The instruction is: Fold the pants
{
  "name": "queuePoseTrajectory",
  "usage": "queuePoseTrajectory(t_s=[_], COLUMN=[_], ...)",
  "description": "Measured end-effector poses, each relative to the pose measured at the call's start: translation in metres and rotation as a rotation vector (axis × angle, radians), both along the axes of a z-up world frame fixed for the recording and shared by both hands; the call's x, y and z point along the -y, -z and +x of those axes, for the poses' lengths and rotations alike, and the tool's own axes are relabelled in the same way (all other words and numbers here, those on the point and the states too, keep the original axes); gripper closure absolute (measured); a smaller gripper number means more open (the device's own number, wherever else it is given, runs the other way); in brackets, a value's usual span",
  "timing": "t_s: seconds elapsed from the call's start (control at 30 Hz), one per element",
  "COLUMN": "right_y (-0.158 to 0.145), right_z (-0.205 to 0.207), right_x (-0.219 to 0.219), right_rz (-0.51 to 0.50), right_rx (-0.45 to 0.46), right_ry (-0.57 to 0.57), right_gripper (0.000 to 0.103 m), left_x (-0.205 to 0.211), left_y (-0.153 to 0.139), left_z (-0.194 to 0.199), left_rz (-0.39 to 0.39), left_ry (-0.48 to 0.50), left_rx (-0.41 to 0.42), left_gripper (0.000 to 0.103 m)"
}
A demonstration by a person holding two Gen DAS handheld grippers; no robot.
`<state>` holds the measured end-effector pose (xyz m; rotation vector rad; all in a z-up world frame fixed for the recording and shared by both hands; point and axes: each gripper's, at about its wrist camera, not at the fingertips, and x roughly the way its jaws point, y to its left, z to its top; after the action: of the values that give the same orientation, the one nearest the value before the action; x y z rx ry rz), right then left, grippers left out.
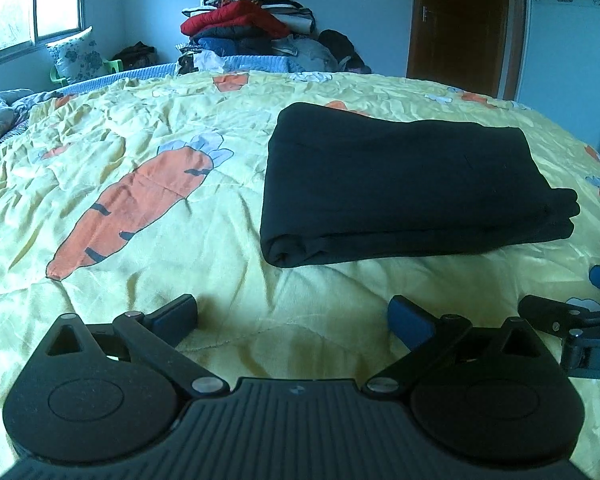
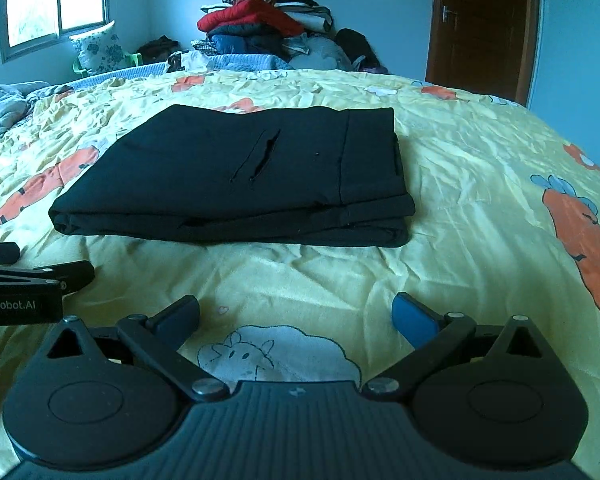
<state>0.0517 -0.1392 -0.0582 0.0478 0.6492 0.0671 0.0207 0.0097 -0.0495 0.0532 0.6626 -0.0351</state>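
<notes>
Your black pants [image 2: 236, 176] lie folded into a compact stack on the carrot-print bedspread [image 1: 148, 240], so the folding looks finished. Your left gripper [image 1: 292, 320] and right gripper [image 2: 296, 316] hover near it, jaws spread, holding nothing. Only tidying loose edges could remain.

Bedroom — quilted bed [image 1: 140, 240], clothes pile [image 1: 248, 20]

The folded pants [image 1: 404, 184] [image 2: 244, 180] lie flat on the bed [image 1: 148, 240] [image 2: 480, 200], ahead of both tongs. The left tongs [image 1: 292, 320] sit before the pants' left end, the right tongs [image 2: 296, 318] [image 1: 596, 296] just beside them, before the right end. Behind the bed rises a heap of clothes [image 1: 248, 28] [image 2: 268, 20]; a door [image 1: 464, 20] [image 2: 480, 28] stands to its right, a window [image 1: 28, 0] [image 2: 56, 0] left, with what may be a pillow [image 1: 78, 54] [image 2: 100, 52] below it
</notes>
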Motion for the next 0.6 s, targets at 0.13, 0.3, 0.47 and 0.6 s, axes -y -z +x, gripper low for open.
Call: queuePoseTrajectory(t_s=[0.13, 0.3, 0.47, 0.6], right_y=[0.0003, 0.0004, 0.0003, 0.0001], right_z=[0.0008, 0.0009, 0.0009, 0.0009], right_x=[-0.0003, 0.0001, -0.0001, -0.0003], right_rz=[-0.006, -0.005, -0.005, -0.002], right_rx=[-0.001, -0.001, -0.001, -0.001], right_ry=[0.000, 0.000, 0.000, -0.001], right_gripper=[0.000, 0.000, 0.000, 0.000], left_x=[0.0001, 0.0000, 0.0000, -0.0001], left_y=[0.0001, 0.0001, 0.0001, 0.0000], left_z=[0.0002, 0.0002, 0.0002, 0.0002], left_rz=[-0.008, -0.008, -0.008, -0.008], left_ry=[-0.002, -0.002, -0.002, -0.003], left_rx=[-0.002, -0.002, -0.002, -0.003], left_gripper=[0.000, 0.000, 0.000, 0.000])
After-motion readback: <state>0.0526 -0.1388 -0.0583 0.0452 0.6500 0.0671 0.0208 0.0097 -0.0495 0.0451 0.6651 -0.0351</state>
